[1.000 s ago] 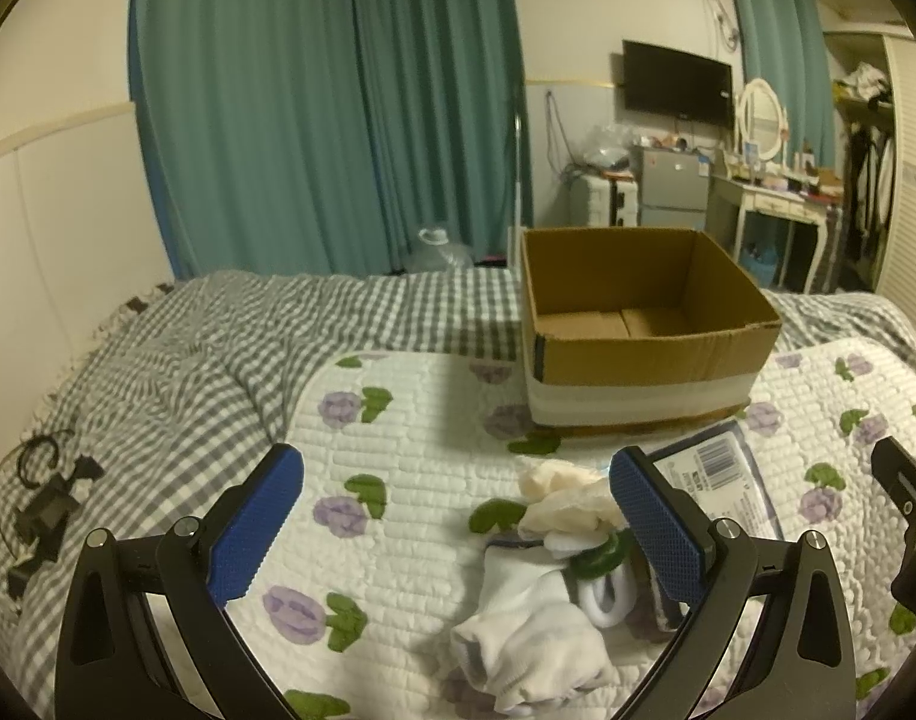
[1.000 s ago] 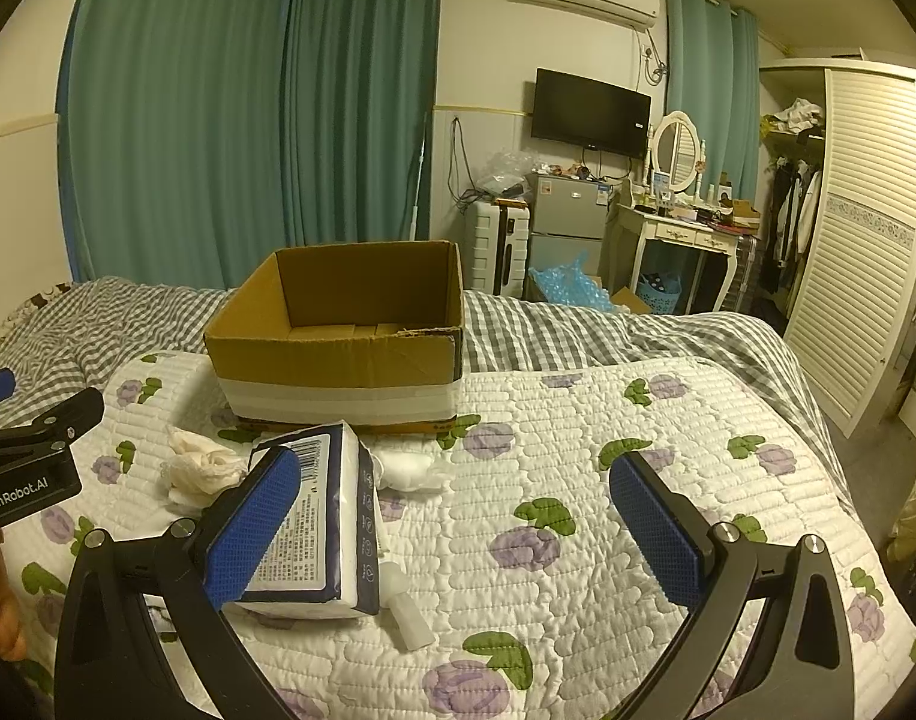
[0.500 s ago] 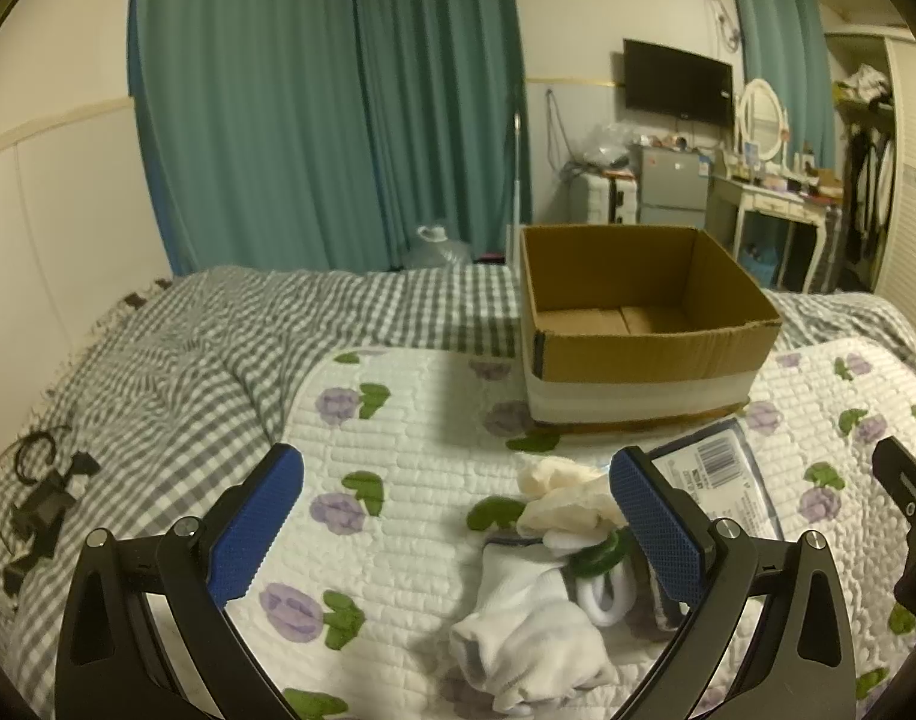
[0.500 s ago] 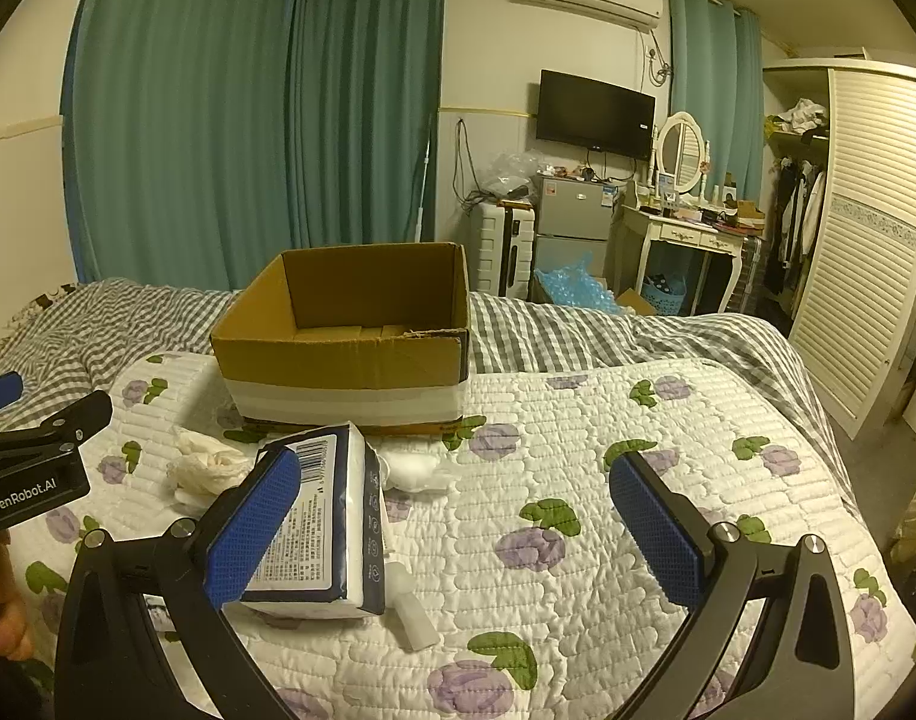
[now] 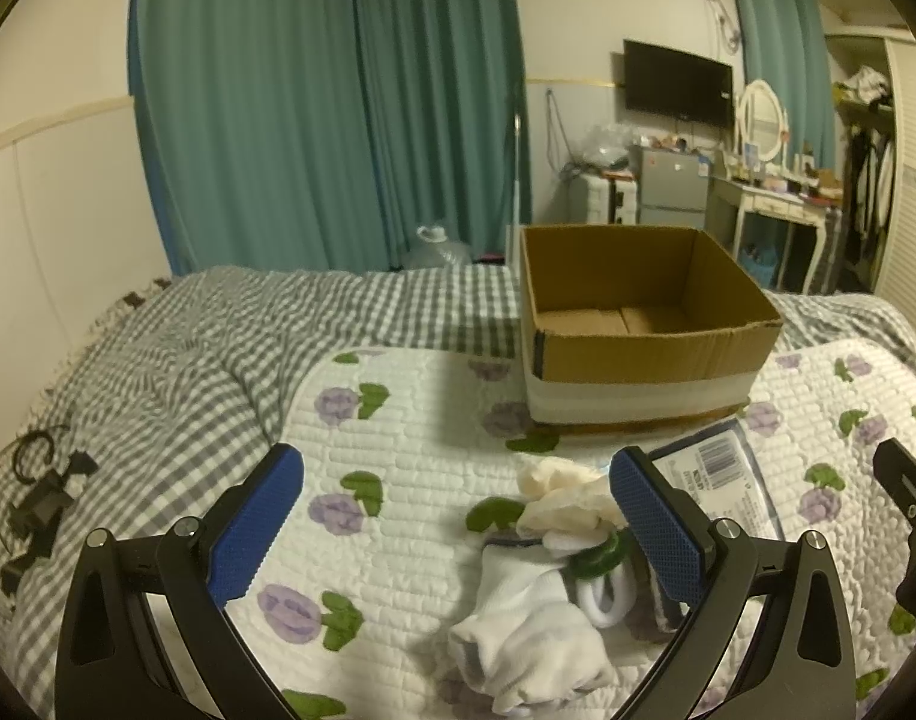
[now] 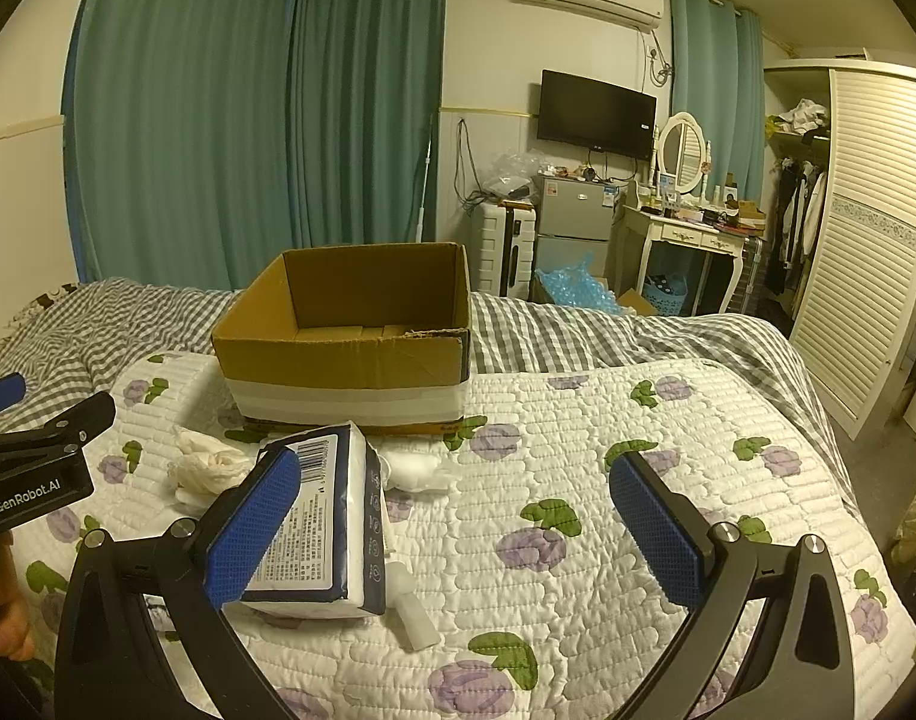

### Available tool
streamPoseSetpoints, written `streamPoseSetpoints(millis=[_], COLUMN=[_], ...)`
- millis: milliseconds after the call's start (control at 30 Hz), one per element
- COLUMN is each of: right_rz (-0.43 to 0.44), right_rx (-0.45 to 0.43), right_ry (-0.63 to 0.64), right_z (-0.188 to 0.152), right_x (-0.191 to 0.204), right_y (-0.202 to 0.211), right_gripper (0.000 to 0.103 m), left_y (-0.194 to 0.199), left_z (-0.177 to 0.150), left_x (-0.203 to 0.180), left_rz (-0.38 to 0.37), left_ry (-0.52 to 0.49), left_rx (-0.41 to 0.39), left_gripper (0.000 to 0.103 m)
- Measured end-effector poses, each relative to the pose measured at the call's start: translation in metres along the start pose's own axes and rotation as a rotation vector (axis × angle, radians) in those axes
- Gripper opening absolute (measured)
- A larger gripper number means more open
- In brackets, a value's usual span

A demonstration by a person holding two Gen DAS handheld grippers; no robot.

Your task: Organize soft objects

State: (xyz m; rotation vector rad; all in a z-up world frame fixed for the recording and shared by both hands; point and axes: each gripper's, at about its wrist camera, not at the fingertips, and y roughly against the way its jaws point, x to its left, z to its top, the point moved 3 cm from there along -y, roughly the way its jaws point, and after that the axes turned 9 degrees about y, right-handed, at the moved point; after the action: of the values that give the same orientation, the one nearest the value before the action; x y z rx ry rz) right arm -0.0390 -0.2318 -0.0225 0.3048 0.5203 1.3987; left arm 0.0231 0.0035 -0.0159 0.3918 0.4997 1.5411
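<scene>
The bed (image 6: 667,480), spread with a white quilt printed in purple flowers over a grey checked cover, carries everything here; at its far middle stands the open cardboard box (image 6: 344,354), empty as far as its inside shows, and most likely the place for the soft things; nearer, just in front of the box, lies the wrapped tissue pack (image 6: 320,528), a squashy block in slick film that would likely slide under a shallow pinch, so it is best taken across its short sides; it sits at the left of the right claw (image 6: 452,531), partly behind the left finger, not between the two; that claw is spread wide and carries nothing; left of the pack and close to it lies the crumpled cream cloth (image 5: 562,495), light and limp, fit to be gathered by any bunched fold; nearer than the cloth is the heap of white socks (image 5: 529,624) with a small dark green ring (image 5: 595,561) on it, soft and shapeless, likely to trail or shed a piece unless pinched deep in the thickest part; this heap lies low between the fingers of the left claw (image 5: 455,531), toward its right finger, and the claw is spread wide with nothing in it; a small white cotton wad (image 6: 413,471) lies just right of the pack, near the box.
</scene>
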Motion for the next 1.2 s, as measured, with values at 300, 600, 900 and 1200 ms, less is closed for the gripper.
streamPoseSetpoints(millis=[300, 600, 900, 1200], right_rz=[0.015, 0.023, 0.05, 0.085], right_rx=[-0.011, -0.025, -0.042, -0.024], right_ry=[-0.004, -0.001, 0.01, 0.01], right_z=[0.001, 0.003, 0.006, 0.006], right_x=[0.0, -0.001, 0.002, 0.003], right_y=[0.003, 0.006, 0.013, 0.011], right_gripper=[0.103, 0.103, 0.103, 0.103], left_y=[-0.001, 0.005, 0.013, 0.007], left_z=[0.0, 0.002, 0.0, -0.022], left_x=[-0.001, 0.005, 0.033, 0.05], left_rz=[-0.001, 0.013, 0.064, 0.019], left_ry=[-0.004, 0.003, 0.022, 0.062], left_rx=[-0.006, -0.013, -0.007, 0.094], left_gripper=[0.103, 0.103, 0.103, 0.103])
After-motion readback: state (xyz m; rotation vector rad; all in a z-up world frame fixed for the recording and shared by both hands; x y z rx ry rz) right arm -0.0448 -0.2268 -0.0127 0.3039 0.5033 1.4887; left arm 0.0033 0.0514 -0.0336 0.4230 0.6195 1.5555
